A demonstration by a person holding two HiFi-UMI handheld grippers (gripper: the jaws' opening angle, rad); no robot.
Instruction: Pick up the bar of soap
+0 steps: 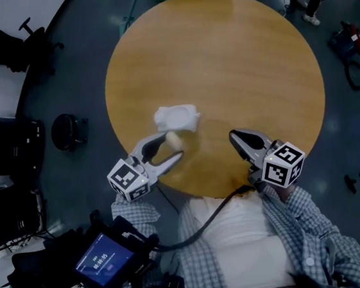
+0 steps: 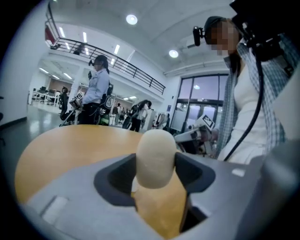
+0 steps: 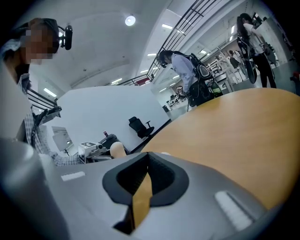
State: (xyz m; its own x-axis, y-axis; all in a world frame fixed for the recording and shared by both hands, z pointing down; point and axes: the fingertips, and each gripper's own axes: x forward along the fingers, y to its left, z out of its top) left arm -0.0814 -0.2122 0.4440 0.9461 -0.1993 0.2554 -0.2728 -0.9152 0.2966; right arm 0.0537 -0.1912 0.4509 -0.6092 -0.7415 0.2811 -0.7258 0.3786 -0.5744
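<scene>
A cream, rounded bar of soap (image 2: pixel 154 157) stands clamped between the jaws of my left gripper (image 1: pixel 173 146), lifted just above the round wooden table (image 1: pixel 234 56). In the head view the bar of soap (image 1: pixel 173 139) shows at the jaw tips, next to a white soap dish (image 1: pixel 176 118) on the table. My right gripper (image 1: pixel 238 141) is shut with nothing in it, over the table's near edge, jaws touching. From the right gripper view the soap (image 3: pixel 117 149) and the left gripper (image 3: pixel 96 149) appear small at the left.
Black office chairs (image 1: pixel 14 46) and dark cases (image 1: pixel 3 147) stand on the floor to the left. A phone-like screen (image 1: pixel 106 261) glows at my waist. People (image 2: pixel 96 91) stand beyond the table's far side.
</scene>
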